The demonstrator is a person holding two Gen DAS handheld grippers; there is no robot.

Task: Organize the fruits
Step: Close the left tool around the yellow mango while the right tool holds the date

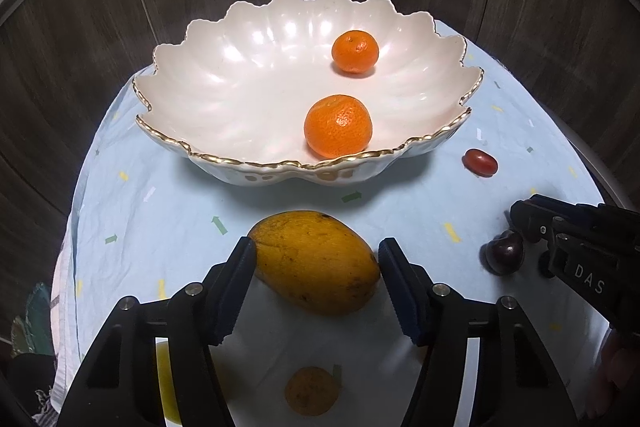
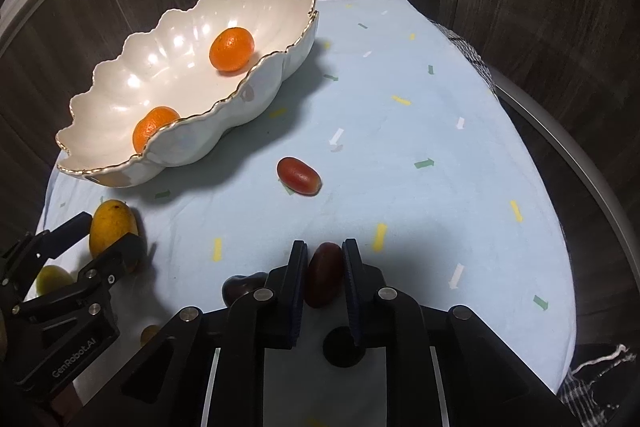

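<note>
Both hands are mid-pick, loading the bowl (image 1: 420,27), which is already holding two oranges (image 1: 338,127). Right gripper (image 2: 325,275) is clenched on a dark red fruit (image 2: 325,277) on the cloth (image 2: 420,187). Left gripper (image 1: 316,263) is straddling the mango (image 1: 316,263); one pad (image 1: 240,267) looks to be touching, the other apart, so not gripped yet. Next: squeeze the mango, lift both clear of the rim, drop in. Readable: "GenRobot.AI" on the left gripper's body, "DAS" on the right's.
</note>
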